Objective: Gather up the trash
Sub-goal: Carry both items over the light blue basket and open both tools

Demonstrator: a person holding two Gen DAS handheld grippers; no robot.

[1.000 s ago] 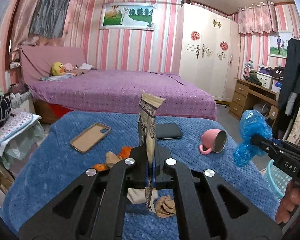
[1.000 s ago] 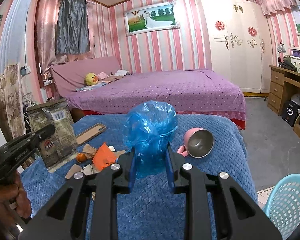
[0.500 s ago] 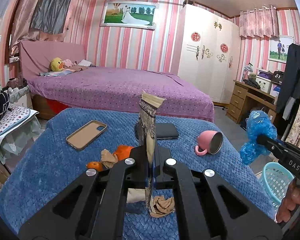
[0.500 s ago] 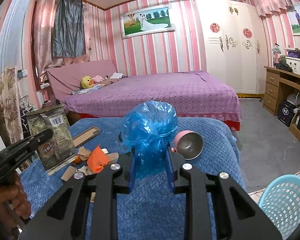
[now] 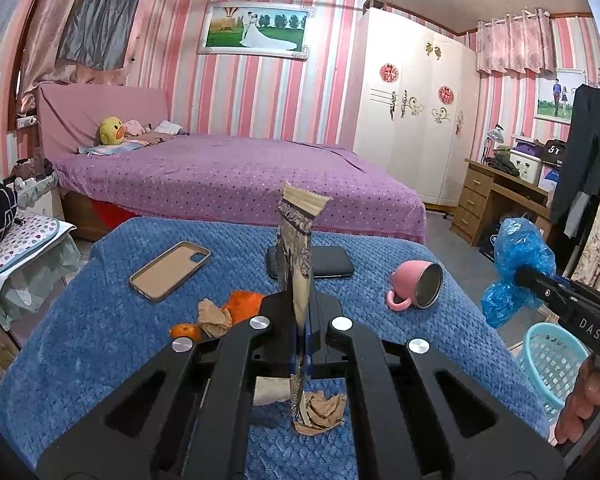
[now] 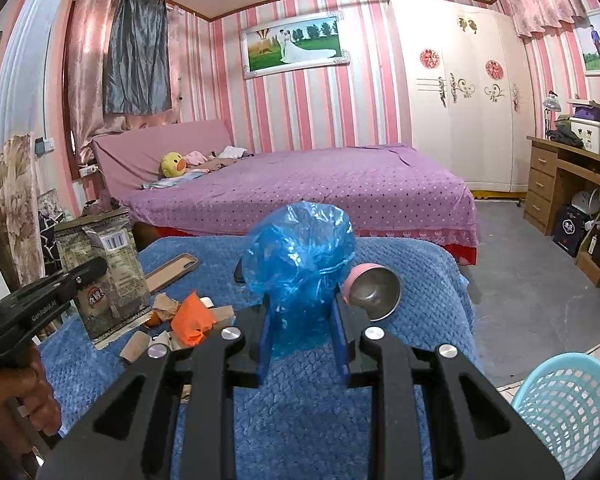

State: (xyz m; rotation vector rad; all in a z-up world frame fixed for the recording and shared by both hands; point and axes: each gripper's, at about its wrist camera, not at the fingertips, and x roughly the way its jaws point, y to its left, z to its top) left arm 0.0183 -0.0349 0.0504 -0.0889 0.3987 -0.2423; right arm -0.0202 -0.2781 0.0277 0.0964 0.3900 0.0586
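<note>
My left gripper (image 5: 300, 320) is shut on a flat snack wrapper (image 5: 298, 248), held upright and edge-on above the blue table cover (image 5: 100, 320); the right wrist view shows the same wrapper (image 6: 104, 276) from its printed side. My right gripper (image 6: 302, 320) is shut on a crumpled blue plastic bag (image 6: 300, 256), which also shows at the right of the left wrist view as the blue plastic bag (image 5: 516, 268). Loose trash lies on the cover: an orange scrap (image 6: 192, 318), brown crumpled paper (image 5: 214, 314), a small orange fruit (image 5: 185, 331) and a crumpled wad (image 5: 322, 410).
A light-blue mesh basket (image 6: 572, 404) stands on the floor right of the table. A pink mug (image 5: 418, 286) lies on its side, with a dark phone (image 5: 324, 262) and a tan phone case (image 5: 170, 270) beyond. A purple bed (image 5: 236, 176) sits behind, a desk (image 6: 568, 184) at right.
Both views have drifted slightly: the table items sit a little lower and farther off, and the basket shows more fully. Both grips are unchanged.
</note>
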